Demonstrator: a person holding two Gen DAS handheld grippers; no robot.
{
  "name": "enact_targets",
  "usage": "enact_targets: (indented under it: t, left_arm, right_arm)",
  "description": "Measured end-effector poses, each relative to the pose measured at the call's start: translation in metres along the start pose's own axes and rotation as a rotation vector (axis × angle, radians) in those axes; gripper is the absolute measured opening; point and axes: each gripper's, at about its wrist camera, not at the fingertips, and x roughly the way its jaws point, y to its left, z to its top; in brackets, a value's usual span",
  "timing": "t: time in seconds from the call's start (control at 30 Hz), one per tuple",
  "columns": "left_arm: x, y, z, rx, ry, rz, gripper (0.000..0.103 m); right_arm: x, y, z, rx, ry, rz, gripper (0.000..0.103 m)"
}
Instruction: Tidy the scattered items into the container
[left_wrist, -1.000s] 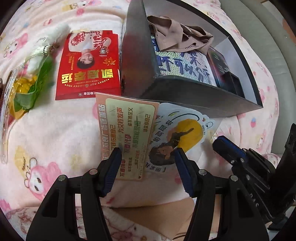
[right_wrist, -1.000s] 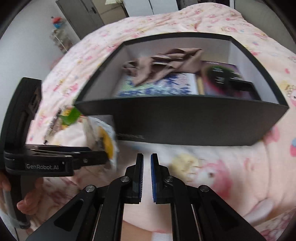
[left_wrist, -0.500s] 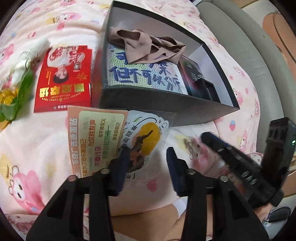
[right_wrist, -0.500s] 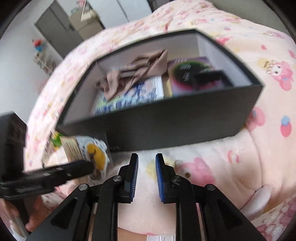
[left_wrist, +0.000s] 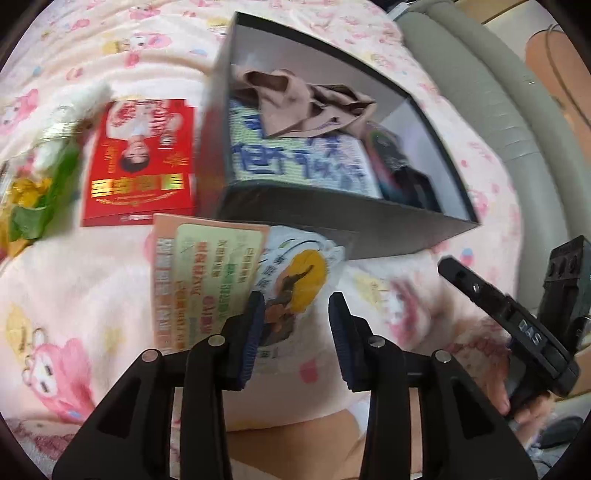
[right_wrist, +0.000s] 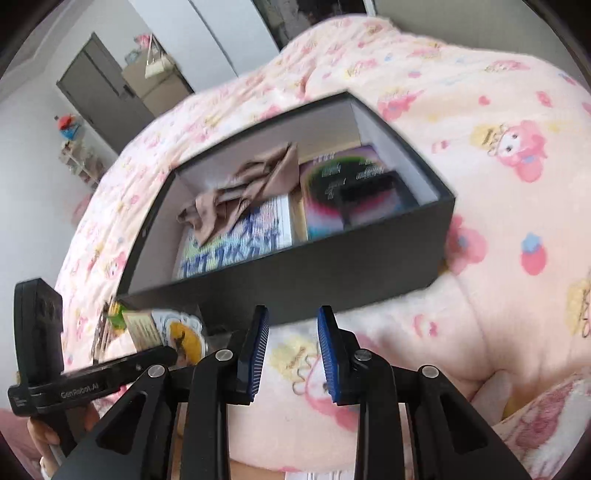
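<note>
A black open box sits on a pink blanket and holds a brown cloth, a blue-lettered book and a dark item. My left gripper is open and empty, just above a yellow-and-white sticker card and a pink-and-green card lying in front of the box. A red packet lies left of the box. My right gripper is open and empty, in front of the box's near wall.
A green-and-yellow wrapped bundle lies at the far left. The grey padded bed edge runs along the right. In the right wrist view, a dark door and shelves stand beyond the bed.
My right gripper has opened from nearly shut. Both views have lifted and tilted, so the box interior shows more. My left gripper stays open over the cards.
</note>
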Motion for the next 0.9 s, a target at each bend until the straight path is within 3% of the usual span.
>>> enact_targets:
  t: [0.17,0.27,0.4,0.5,0.53,0.6,0.8,0.9]
  left_arm:
    - [-0.025,0.008,-0.001,-0.012,-0.108,0.028,0.043]
    - [-0.036,0.02,-0.006,-0.054,-0.148,0.066,0.045]
    - [-0.034,0.042,-0.004,-0.166,-0.158,0.15,0.049]
    - [-0.022,0.043,-0.001,-0.162,-0.106,0.132,0.056]
    - [-0.013,0.041,0.0,-0.156,-0.071,0.142,0.056]
    - [-0.006,0.038,0.001,-0.141,-0.032,0.098,0.055]
    - [0.001,0.02,-0.002,-0.05,0.008,-0.048,0.054]
    - [0.006,0.013,-0.005,-0.036,0.015,-0.022,0.054]
  right_arm:
    - [0.03,0.025,-0.012,-0.093,0.108,0.073,0.025]
    - [0.04,0.042,-0.016,-0.124,0.136,0.127,0.042]
    - [0.056,0.054,-0.019,-0.139,0.148,0.18,0.043]
    - [0.07,0.054,-0.02,-0.119,0.167,0.223,0.041]
    - [0.074,0.054,-0.022,-0.117,0.185,0.224,0.028]
    - [0.076,0.054,-0.024,-0.116,0.207,0.251,0.02]
    - [0.036,0.048,-0.017,-0.148,0.105,0.18,0.02]
    - [0.025,0.039,-0.014,-0.133,0.104,0.153,0.02]
